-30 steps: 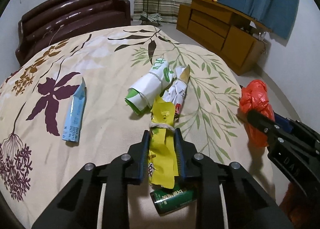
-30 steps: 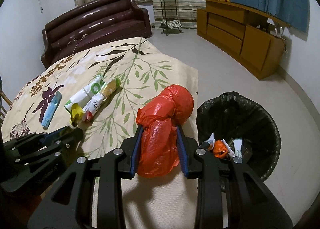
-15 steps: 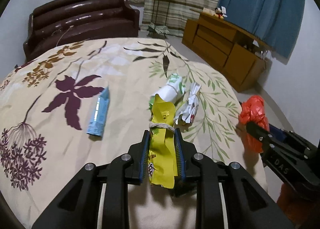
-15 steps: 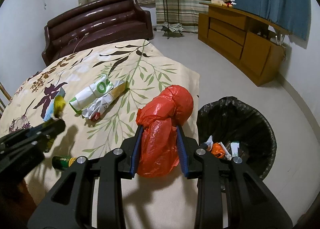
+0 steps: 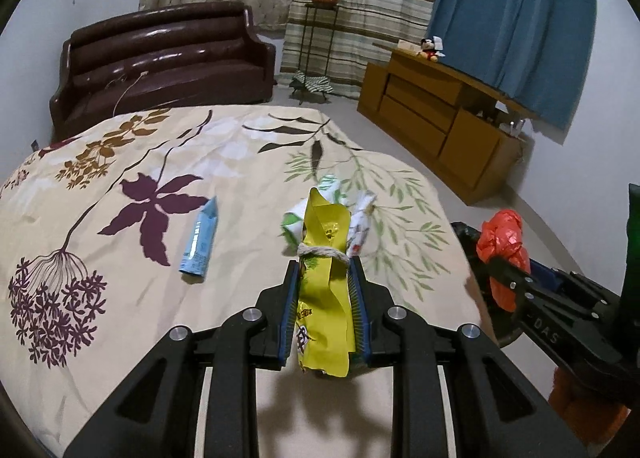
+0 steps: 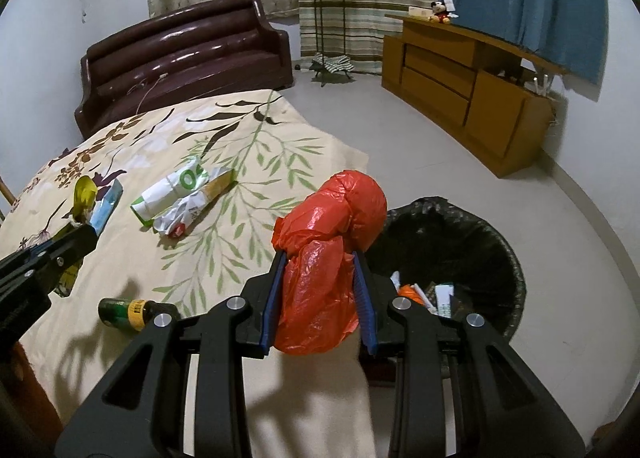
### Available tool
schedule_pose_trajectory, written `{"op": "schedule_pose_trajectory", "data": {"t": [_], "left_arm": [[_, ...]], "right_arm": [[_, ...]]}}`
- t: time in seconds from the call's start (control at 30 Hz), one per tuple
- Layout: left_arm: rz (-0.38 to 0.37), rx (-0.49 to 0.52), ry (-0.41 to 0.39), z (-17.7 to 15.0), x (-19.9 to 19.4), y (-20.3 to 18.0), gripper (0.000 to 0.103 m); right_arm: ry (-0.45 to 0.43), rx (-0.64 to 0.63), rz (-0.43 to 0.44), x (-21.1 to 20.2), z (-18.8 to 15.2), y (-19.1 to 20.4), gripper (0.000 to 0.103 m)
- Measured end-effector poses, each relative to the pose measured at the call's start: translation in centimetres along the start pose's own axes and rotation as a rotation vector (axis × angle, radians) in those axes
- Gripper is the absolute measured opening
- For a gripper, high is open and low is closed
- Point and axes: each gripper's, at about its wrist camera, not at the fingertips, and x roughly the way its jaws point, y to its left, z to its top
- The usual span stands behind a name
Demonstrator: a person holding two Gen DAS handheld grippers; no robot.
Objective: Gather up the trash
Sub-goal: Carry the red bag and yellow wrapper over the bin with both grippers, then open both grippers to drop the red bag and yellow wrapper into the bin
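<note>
My left gripper [image 5: 325,264] is shut on a yellow wrapper [image 5: 326,294] tied with string, held above the floral bedspread [image 5: 120,162]. My right gripper [image 6: 319,254] is shut on a crumpled red plastic bag [image 6: 328,254] at the bed's right edge, just left of a black-lined trash bin [image 6: 460,254] holding several scraps. On the bedspread lie a blue sachet [image 5: 200,242], a green-and-white packet [image 6: 172,188] with a crumpled wrapper [image 6: 192,210] beside it, and a small green bottle [image 6: 124,312]. In the right wrist view the left gripper [image 6: 78,228] shows at far left with the yellow wrapper [image 6: 82,196].
A dark brown sofa [image 6: 184,54] stands behind the bed. A wooden cabinet [image 6: 460,86] runs along the right wall under blue curtains. A plant stand [image 6: 326,18] is by the striped curtain. Bare grey floor [image 6: 440,170] lies between bed and cabinet.
My left gripper has lifted the yellow wrapper up and back off the bedspread, away from the packets; the green bottle below it has left its view. The right gripper kept its grip on the red bag, rising slightly.
</note>
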Motion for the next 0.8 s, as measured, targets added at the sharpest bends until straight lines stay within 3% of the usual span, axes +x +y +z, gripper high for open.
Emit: {"op": "schedule_pose_trajectory", "data": {"t": [0.8], "left_arm": [[-0.063, 0.172, -0.016, 0.5, 3.3, -10.7, 0.025]], "right_arm": [[-0.054, 0.088, -0.155, -1.2, -0.1, -8.9, 0.031]]}}
